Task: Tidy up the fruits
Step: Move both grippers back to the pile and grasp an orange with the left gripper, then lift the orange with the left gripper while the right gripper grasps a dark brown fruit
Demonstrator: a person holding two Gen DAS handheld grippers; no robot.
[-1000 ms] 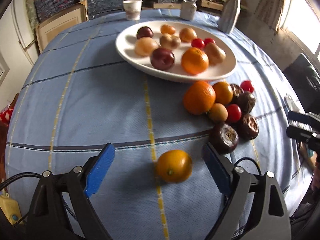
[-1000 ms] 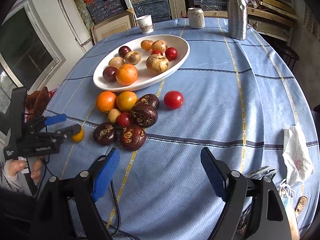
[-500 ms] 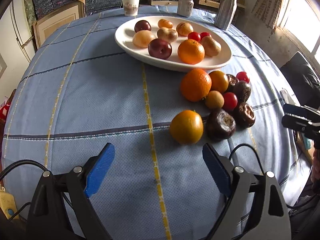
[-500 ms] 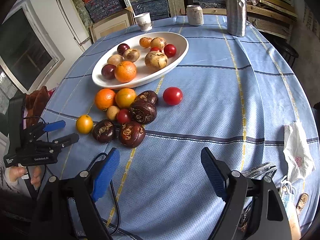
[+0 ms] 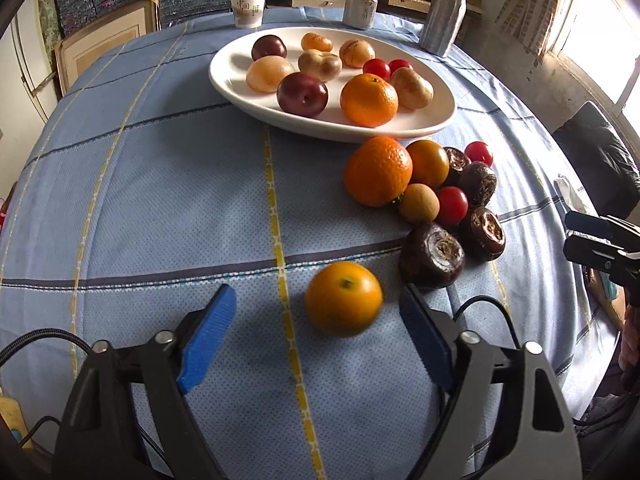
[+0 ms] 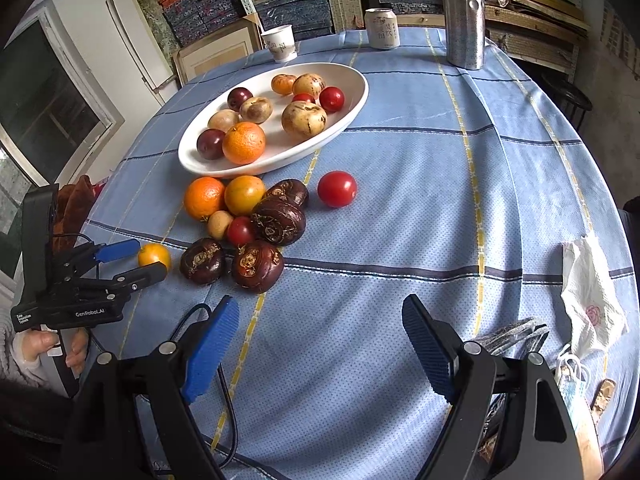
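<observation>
Since a second ago the left gripper point(image 5: 316, 334) has drawn back toward the small orange point(image 5: 343, 298), which half a second ago lay ahead of it beside the dark fruits; the orange now sits between the pads again, nearer the right pad, apart from the pile point(image 5: 432, 196). The jaws are closing on it, but neither blue pad touches the fruit yet, so nothing is held. In my judgement this is the start of a pick, with the plate point(image 5: 224, 80) the likely destination. The plate already carries about ten fruits; roughly ten more lie loose on the tablecloth point(image 5: 160, 200), so the task looks about half done. The right gripper point(image 6: 320, 336) has not changed: its jaws stand wide over bare cloth, empty, near the pile's closest dark fruit point(image 6: 257, 266).
</observation>
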